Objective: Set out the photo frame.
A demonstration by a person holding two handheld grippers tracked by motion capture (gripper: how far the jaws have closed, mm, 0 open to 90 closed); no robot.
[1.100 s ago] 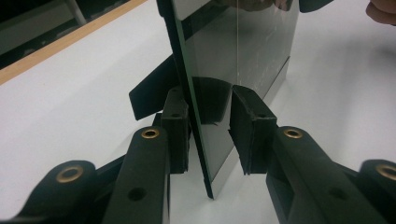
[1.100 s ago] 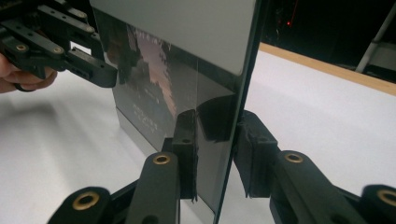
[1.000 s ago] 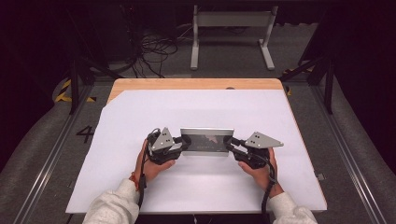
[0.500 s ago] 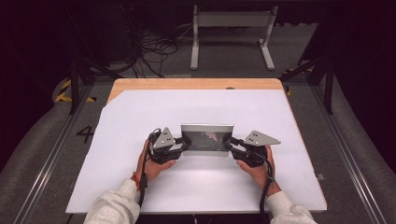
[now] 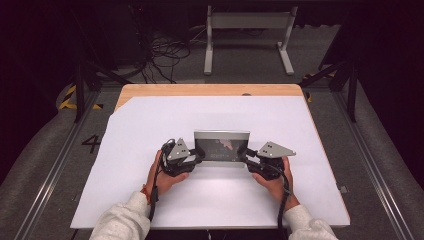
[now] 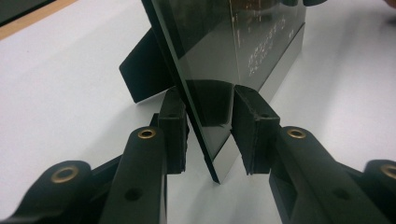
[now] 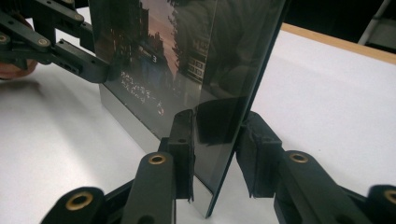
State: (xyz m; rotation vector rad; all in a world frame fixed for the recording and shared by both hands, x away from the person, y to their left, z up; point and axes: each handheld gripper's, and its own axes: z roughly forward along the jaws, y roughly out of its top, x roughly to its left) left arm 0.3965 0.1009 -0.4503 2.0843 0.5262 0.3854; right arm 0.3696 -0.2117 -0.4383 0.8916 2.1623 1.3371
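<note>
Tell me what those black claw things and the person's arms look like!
Each gripper, left and right, is black, with a grey three-cornered plate on top and a black cable trailing back along the arm. Up close, the jaws have brass-coloured rivets and blocky black pads. The person wears light grey sleeves.

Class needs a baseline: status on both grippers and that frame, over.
Left gripper and right gripper open, jaws astride picture frame ends. Frame upright on table. Nothing obstructing.

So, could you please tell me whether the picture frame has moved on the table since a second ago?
No. The picture frame stands at the same spot, equally far from the table's wooden far edge as before.
</note>
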